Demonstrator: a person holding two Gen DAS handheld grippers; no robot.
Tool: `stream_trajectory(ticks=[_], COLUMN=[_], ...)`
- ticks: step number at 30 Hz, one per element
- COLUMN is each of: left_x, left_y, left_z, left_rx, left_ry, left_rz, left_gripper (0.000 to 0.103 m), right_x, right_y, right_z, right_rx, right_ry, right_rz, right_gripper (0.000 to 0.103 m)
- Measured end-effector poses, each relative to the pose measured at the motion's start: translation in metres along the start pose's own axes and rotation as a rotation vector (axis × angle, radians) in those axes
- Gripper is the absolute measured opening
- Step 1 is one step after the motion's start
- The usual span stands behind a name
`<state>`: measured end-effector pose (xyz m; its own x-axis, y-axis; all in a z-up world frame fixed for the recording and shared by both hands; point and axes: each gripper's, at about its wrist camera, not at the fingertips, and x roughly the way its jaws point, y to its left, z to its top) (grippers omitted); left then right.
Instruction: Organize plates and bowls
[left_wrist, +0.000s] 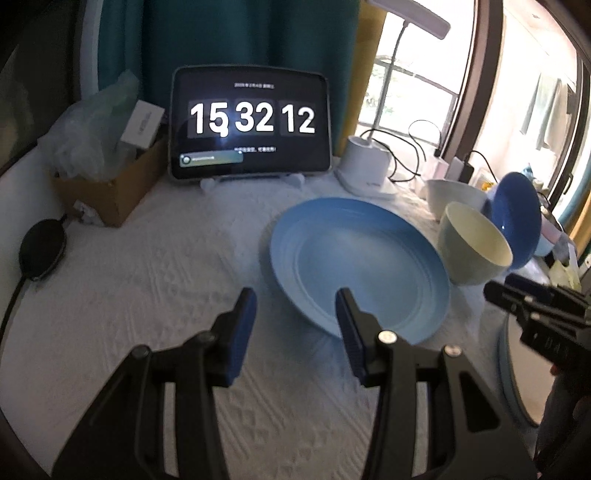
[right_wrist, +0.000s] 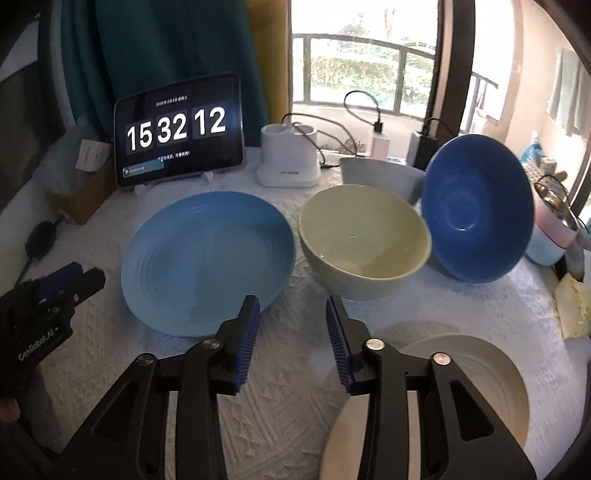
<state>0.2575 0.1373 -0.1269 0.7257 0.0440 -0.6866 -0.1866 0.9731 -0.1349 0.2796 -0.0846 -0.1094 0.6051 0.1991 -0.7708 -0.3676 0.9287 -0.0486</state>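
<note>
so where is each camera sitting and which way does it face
Left wrist: sits on the left claw, faces the tablet clock over the light blue plate; both fingers show, open.
Right wrist: sits on the right claw, faces the window over the cream bowl and dark blue bowl; fingers open.
Shared: clock, plate, both bowls, and each view catches the other claw.

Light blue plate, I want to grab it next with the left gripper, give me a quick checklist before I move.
1. Left gripper open: ok.
2. Holding nothing: ok.
3. Light blue plate flat on the tablecloth, nothing on it: ok.
4. Near rim between the fingers: not ok; the right finger sits over the plate, the left beside it.
5. Right gripper open and off the plate: ok.
6. Green bowl clear of the plate's edge: cannot tell.
</note>
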Motion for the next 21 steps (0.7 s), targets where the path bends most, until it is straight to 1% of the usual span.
stream_trajectory(ticks=[5, 9, 11, 14, 18, 21], left_x=[0.021, 0.032, 0.036, 0.045, 0.055, 0.060], left_y=[-0.006, -0.007, -0.007, -0.006, -0.007, -0.007], left_z=[0.004, 0.006, 0.007, 0.006, 0.006, 0.006], left_rx=[-0.003, -0.019, -0.022, -0.022, -0.025, -0.032], left_ry=[0.039, 0.059, 0.058, 0.083, 0.111, 0.124], left_rz=[-0.002, 0.013, 0.023, 0.042, 0.039, 0.038], left_gripper=[0.047, 0.047, 0.047, 0.047, 0.047, 0.047], right_x=[0.018, 0.030, 0.036, 0.049, 0.059, 0.069], right_y=[0.003, 0.005, 0.004, 0.003, 0.004, -0.001], right_z=[0.003, 0.006, 0.007, 0.006, 0.002, -0.001], right_rx=[0.013, 0.027, 0.055, 0.104, 0.119, 0.159], right_ry=[0.038, 0.063, 0.075, 0.116, 0.143, 0.160], right_rz=[0.006, 0.020, 0.029, 0.045, 0.047, 0.034], right_gripper=[0.047, 0.047, 0.047, 0.047, 0.047, 0.047])
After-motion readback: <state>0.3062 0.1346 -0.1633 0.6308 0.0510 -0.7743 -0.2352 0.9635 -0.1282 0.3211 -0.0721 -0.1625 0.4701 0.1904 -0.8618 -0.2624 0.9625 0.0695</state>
